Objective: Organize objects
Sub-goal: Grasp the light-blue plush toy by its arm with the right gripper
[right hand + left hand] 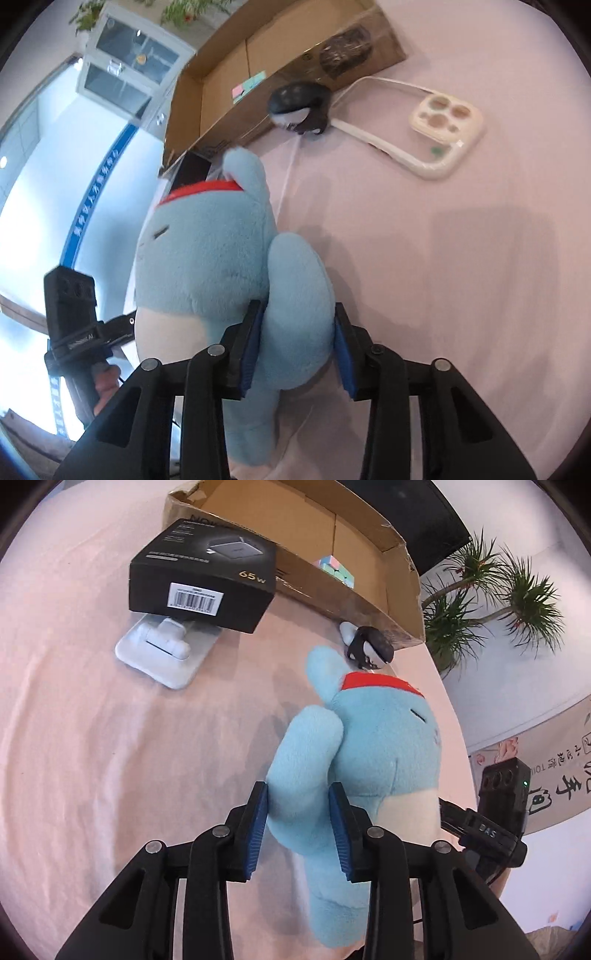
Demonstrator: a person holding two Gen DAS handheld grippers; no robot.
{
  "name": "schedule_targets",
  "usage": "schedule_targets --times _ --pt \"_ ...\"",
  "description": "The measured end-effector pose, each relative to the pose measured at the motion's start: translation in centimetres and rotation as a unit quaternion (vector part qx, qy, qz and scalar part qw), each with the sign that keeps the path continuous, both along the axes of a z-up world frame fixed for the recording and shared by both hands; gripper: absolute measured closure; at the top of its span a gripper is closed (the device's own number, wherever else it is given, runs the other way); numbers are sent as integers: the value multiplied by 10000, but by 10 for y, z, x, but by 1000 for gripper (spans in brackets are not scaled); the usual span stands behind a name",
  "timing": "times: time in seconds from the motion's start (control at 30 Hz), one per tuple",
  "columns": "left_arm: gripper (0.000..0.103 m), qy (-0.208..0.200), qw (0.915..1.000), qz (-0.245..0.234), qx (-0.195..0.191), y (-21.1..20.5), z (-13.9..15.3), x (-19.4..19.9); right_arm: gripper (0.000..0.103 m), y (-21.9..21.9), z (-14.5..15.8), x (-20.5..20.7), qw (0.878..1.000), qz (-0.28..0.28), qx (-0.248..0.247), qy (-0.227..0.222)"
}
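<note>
A light blue plush toy (373,746) with a red band on its head is held up over the pink cloth. My left gripper (299,827) is shut on one of its arms. My right gripper (297,347) is shut on the other arm of the plush toy (207,254). An open cardboard box (369,602) stands behind, with a pastel cube (334,566) inside. The box (192,96) and the cube (248,85) also show in the right wrist view.
A black charger box (207,578) lies partly on a white phone stand (162,653). A small black and white object (369,646) lies by the cardboard box. A cream phone case (417,129) lies on the cloth at right. A potted plant (491,598) stands beyond the table.
</note>
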State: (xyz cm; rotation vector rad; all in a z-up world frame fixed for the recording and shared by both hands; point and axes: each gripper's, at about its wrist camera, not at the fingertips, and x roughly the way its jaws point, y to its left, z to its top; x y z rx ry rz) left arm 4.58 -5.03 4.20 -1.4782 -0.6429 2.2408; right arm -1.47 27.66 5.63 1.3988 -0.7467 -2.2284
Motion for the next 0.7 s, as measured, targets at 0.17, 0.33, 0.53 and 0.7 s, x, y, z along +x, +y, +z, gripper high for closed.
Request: schedule_targets --times 0.17,0.33,0.53,0.7 --pt "52 489 9926 -174 -1096 13 9 13 44 -16 11 6 9952 -103 868 438" --pt "52 448 9910 -120 -1255 0 -4 21 46 -26 17 13 9893 -60 1283 692" --pt "67 450 9928 -229 -1083 10 -9 2 68 -31 18 7 9883 32 1345 714" --pt "76 649 9893 -394 -1246 31 -5 -7 69 -33 18 5 9868 23 1478 657"
